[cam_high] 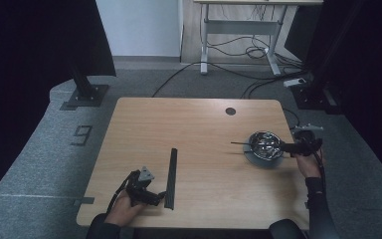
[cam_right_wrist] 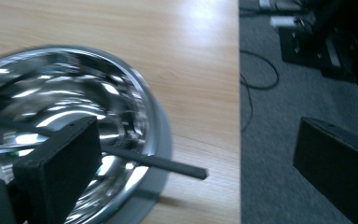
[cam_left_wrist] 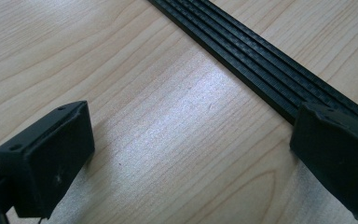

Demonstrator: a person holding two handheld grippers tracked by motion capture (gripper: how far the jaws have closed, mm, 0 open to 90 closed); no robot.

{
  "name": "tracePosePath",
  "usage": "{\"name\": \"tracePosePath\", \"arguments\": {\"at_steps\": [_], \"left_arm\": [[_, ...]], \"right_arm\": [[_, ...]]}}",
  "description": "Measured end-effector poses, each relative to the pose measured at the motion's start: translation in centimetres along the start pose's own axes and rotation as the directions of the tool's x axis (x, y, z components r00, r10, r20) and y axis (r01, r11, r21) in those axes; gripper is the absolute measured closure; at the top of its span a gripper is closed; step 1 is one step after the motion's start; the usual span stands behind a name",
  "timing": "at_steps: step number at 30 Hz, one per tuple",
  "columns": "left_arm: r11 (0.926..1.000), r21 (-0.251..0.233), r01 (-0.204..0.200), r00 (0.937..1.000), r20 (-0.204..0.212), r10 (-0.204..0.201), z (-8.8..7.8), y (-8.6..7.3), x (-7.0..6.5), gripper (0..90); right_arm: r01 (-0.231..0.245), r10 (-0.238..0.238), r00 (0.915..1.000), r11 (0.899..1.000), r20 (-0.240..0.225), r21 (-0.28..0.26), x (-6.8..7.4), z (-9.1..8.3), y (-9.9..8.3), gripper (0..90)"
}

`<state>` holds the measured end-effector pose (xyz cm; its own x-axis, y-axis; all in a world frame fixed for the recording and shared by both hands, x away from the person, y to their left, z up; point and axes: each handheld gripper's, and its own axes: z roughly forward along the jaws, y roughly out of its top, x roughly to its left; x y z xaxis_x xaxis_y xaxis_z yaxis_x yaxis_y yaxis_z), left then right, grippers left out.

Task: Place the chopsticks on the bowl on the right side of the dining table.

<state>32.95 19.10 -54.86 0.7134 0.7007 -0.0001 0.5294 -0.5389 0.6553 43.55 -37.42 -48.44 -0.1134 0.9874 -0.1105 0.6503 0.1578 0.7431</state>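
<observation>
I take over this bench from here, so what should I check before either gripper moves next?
1. Left gripper open: ok, jaws wide apart.
2. Black strip between its jaws: not ok, the strip runs by one jaw, bare table lies between them.
3. Right gripper open: ok.
4. Thin black rod free: ok, it lies across the metal bowl, unclamped.
5. Bowl safely on the table: cannot tell, it sits near the edge.
</observation>
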Motion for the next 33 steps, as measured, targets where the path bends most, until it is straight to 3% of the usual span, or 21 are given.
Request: {"name": "tracePosePath", "arguments": {"at_steps": [12,20,33], "left_arm": [[1.0000,0.000,-0.001,1.0000,0.000,0.001,0.0,0.0,0.0,0.0],[1.0000,0.000,-0.001,1.0000,0.000,0.001,0.0,0.0,0.0,0.0],[1.0000,-0.001,-0.003,1.0000,0.003,0.003,0.0,0.0,0.0,0.0]], "right_arm": [[0.083,-0.089,0.9920,0.994,-0.090,-0.072,3.0,-4.2,-1.8,0.5],[0.140,-0.152,0.9721,0.987,-0.179,-0.080,4.8,-5.2,-3.4,0.0],[0.177,-0.188,0.9396,0.982,-0.286,-0.063,7.0,-4.8,-5.8,0.0]]}}
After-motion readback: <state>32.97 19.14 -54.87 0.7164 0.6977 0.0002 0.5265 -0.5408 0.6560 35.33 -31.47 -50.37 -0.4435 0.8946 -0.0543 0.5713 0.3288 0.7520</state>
